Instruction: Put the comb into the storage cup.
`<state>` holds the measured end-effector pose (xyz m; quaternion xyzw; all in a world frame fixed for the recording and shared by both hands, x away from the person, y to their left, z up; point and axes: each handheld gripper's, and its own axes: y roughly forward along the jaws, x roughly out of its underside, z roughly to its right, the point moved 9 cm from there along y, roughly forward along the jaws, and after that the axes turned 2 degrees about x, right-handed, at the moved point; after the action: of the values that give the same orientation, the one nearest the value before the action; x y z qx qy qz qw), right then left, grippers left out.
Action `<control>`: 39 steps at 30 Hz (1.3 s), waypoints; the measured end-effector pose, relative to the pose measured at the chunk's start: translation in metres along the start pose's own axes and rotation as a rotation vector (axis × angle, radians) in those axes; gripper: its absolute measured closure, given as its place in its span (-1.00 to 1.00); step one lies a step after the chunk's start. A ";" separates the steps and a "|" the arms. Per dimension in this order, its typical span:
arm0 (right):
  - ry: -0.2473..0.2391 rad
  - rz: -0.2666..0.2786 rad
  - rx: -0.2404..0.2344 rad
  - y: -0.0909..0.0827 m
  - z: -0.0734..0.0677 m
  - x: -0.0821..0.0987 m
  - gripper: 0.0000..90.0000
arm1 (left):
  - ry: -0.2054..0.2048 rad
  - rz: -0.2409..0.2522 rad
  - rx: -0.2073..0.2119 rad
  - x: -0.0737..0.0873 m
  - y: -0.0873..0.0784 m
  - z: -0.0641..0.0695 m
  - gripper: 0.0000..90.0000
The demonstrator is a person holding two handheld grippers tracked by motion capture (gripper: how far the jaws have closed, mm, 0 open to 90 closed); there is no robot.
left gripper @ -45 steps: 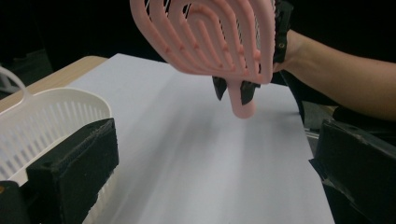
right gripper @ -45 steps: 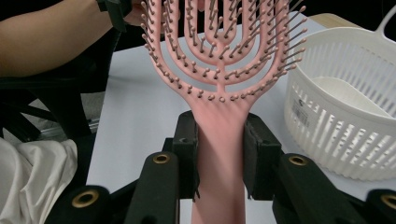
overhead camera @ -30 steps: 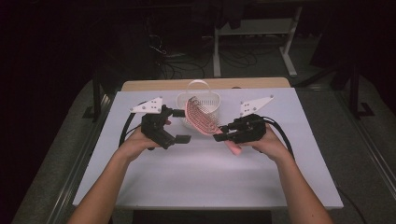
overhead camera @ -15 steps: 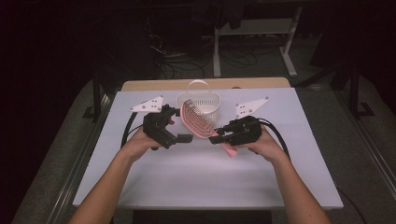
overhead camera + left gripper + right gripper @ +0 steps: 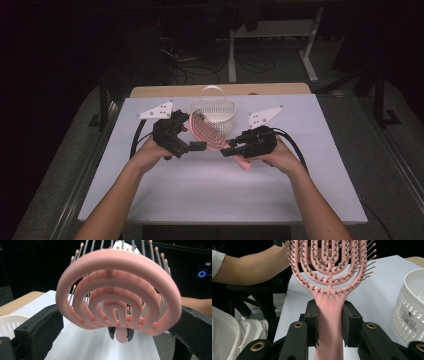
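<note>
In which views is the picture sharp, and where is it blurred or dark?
High view: the white table is evenly lit, its surroundings nearly black, the pink hairbrush small and soft. Left gripper view: the brush head is very close and somewhat blurred, the background dark. Right gripper view: the bristles and the handle between the jaws are sharp, and the white basket is clear.
</note>
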<state>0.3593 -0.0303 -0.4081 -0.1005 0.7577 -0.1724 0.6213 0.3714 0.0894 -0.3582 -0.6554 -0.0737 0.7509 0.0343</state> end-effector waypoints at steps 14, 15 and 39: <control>-0.002 0.015 -0.014 -0.001 -0.001 -0.001 0.53 | 0.007 0.014 0.024 0.000 0.001 0.002 -0.77; -0.002 0.016 -0.014 -0.001 -0.002 -0.001 0.53 | 0.009 0.015 0.023 0.000 0.000 0.002 -0.73; -0.017 -0.004 -0.013 0.005 0.000 0.004 0.52 | -0.024 0.014 0.035 0.001 0.002 0.002 -0.59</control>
<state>0.3584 -0.0277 -0.4138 -0.1075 0.7533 -0.1678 0.6268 0.3697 0.0871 -0.3595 -0.6463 -0.0562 0.7600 0.0396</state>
